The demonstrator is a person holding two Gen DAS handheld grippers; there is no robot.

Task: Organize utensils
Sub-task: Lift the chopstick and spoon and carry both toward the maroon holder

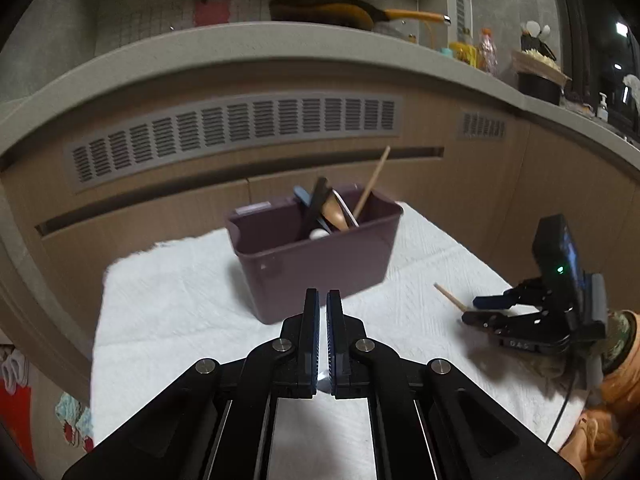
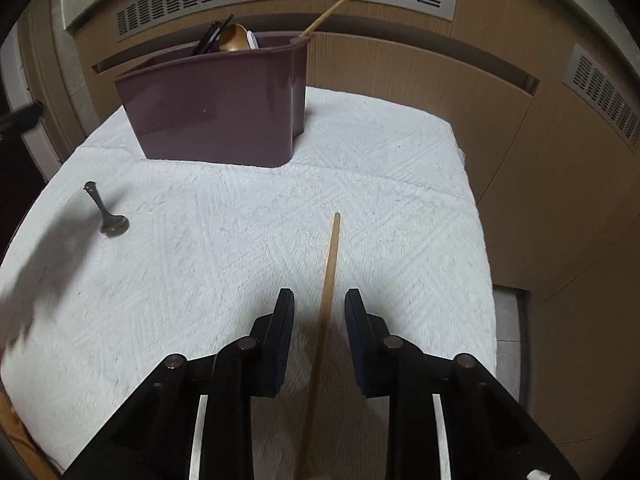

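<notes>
Organising of utensils, part done: mauve rectangular plastic bin (image 1: 320, 264) standing at the far side of the table on a white textured cloth (image 2: 360, 184), already loaded with a wooden spoon (image 2: 234, 38), a slanting wooden stick (image 2: 328, 14) and several dark handles. Remaining loose item in hand: a thin pale wooden chopstick (image 2: 330, 264), lying flat on the cloth, well apart from the bin and nearer the viewer. Right gripper (image 2: 316, 300) angled down over the chopstick's near portion, jaws apart, a clear gap on either side of the wood, pads not yet pressing. Key relation: long axis of the chopstick nearly in line with the direction of the right gripper's fingers, far tip pointing away toward the table's back edge and slightly right of the bin; closing direction therefore across the shaft, as wanted for a pinch. Judged next need: closure square on the wood, then a lift and a swing up and left toward the bin's open top. Left gripper (image 1: 323, 300) raised above the cloth, facing the bin, jaws together, no utensil evident between them; a pale sliver at the pad roots not identifiable. Right hand plainly the nearer to the chopstick. Small dark metal utensil (image 2: 106, 212) also loose at the cloth's left side.
</notes>
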